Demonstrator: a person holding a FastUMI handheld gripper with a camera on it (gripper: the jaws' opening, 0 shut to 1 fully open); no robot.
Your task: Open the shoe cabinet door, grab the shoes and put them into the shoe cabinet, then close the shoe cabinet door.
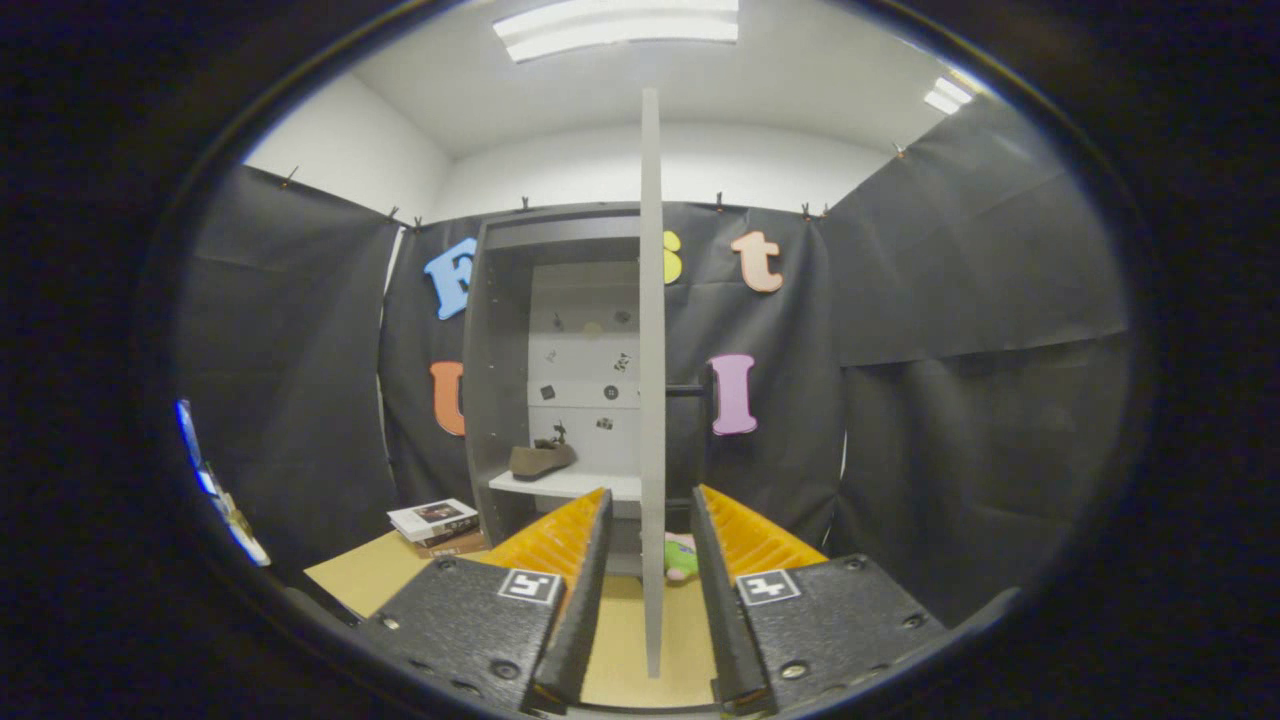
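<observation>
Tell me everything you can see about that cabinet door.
The cabinet door is a tall, thin, pale grey panel, seen edge-on and swung wide open from the dark grey shoe cabinet. It stands upright between the fingers of the gripper, which sit apart on either side without clearly pressing it. A dark handle sticks out of its right face. Beyond it, a brown shoe rests on a white shelf.

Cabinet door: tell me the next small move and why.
Probably swing the door shut toward the cabinet. A shoe already sits on the shelf, and the door stands open, edge-on between the fingers of the open gripper, which do not press it.
</observation>
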